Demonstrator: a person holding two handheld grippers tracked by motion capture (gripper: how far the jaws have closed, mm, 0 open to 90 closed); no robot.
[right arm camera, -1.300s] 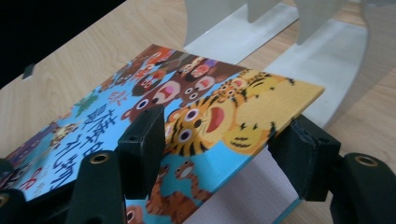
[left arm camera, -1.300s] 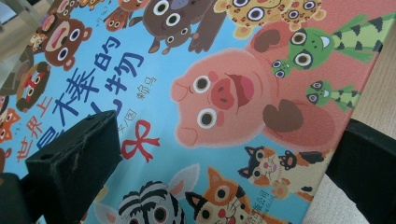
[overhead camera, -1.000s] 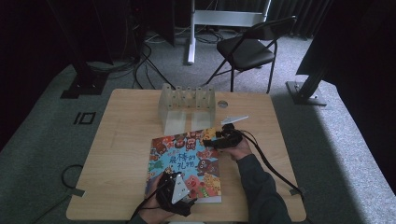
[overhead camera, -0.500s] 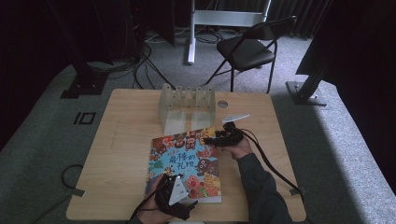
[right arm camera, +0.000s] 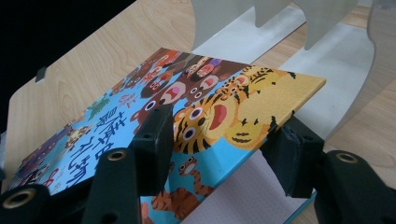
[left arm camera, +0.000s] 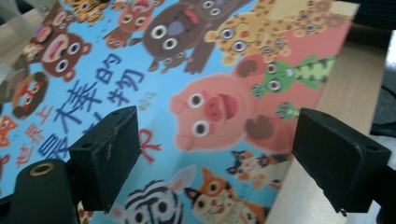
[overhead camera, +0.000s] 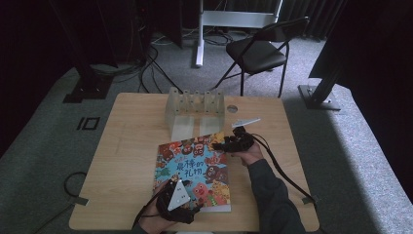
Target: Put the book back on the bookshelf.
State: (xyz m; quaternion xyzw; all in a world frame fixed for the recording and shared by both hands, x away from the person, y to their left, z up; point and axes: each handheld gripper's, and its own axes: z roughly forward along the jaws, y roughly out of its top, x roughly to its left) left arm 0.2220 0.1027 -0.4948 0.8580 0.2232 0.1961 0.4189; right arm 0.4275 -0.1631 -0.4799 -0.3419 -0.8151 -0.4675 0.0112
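Right hand-held gripper [right arm camera: 219, 154], jaws just closing, lifts the picture book [overhead camera: 195, 170] cover; left hand-held gripper [left arm camera: 215, 154] spread over book's lower corner. Next: swing cover open.

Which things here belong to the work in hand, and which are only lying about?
In the work:
- picture book, front cover lifted
- right gripper, jaws around the cover's corner
- left gripper, open over the book

Lying about:
- clear slotted rack
- folding chair
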